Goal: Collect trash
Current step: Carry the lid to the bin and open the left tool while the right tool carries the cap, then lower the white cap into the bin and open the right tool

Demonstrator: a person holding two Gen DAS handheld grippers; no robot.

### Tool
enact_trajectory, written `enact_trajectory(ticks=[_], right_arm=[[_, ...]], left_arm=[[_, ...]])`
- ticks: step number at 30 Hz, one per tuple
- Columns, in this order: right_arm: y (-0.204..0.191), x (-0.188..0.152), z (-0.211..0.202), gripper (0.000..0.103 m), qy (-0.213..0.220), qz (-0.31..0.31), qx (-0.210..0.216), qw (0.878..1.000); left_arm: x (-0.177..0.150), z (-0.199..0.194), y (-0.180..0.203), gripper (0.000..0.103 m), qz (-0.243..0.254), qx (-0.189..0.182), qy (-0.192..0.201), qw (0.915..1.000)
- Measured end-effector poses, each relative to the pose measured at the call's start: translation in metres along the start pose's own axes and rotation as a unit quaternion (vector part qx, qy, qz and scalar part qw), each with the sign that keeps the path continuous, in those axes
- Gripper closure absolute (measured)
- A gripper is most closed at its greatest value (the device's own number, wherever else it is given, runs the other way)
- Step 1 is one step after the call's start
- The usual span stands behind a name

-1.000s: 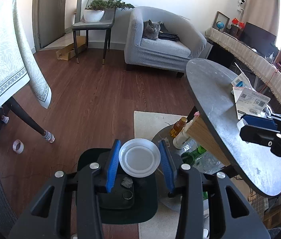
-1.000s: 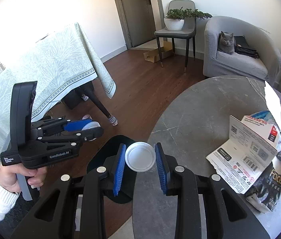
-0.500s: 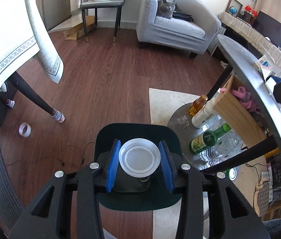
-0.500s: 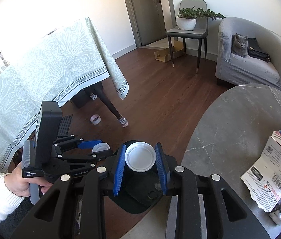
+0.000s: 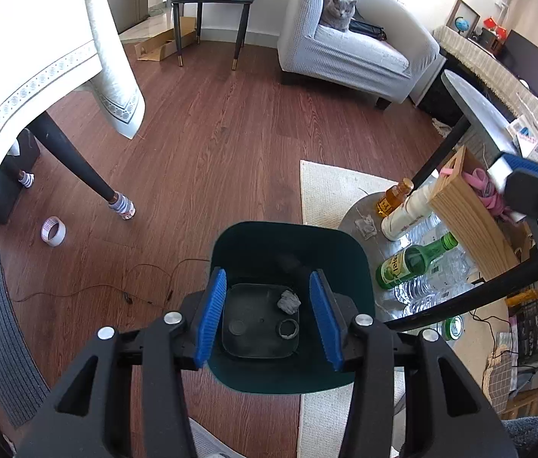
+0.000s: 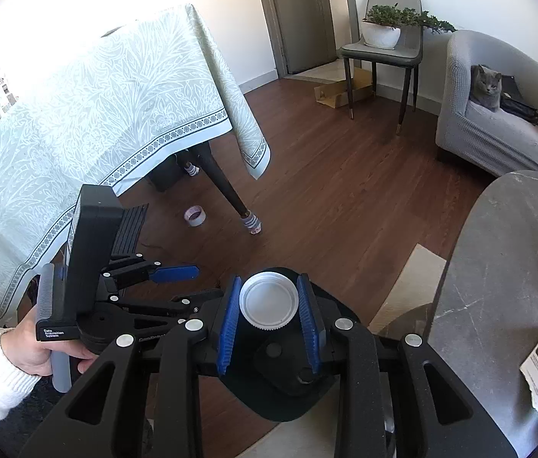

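Trash bin [image 5: 288, 242] lies under the opening, empty left tool [image 5: 267, 318]; right tool [image 6: 268, 326] grips a white lid [image 6: 268, 300]

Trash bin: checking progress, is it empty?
No. The trash bin holds a crumpled wad and a ring-shaped piece on its bottom.

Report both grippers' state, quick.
Left gripper: jaws opening, nothing between them, above the green bin.
Right gripper: shut on a white lid.
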State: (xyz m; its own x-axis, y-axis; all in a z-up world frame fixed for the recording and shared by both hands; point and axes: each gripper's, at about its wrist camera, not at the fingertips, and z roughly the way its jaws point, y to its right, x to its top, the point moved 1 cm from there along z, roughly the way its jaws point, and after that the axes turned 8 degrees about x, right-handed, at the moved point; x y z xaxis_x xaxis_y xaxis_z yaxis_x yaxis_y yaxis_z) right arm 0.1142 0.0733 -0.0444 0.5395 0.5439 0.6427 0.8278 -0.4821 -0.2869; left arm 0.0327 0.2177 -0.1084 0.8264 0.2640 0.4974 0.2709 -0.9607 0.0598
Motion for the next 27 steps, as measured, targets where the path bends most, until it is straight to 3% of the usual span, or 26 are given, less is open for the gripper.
enact_trajectory(ticks=[12, 27], right_arm=[[-0.005, -0.004, 0.045, 0.073, -0.050, 0.003, -0.009, 0.999], [-0.001, -0.027, 0.106, 0.073, -0.129, -0.005, -0.043, 0.991]], left_arm=[[0.009, -0.035, -0.021, 0.068, -0.016, -0.005, 0.045, 0.9989], [0.024, -0.076, -0.021, 0.077, -0.022, -0.027, 0.096, 0.9948]])
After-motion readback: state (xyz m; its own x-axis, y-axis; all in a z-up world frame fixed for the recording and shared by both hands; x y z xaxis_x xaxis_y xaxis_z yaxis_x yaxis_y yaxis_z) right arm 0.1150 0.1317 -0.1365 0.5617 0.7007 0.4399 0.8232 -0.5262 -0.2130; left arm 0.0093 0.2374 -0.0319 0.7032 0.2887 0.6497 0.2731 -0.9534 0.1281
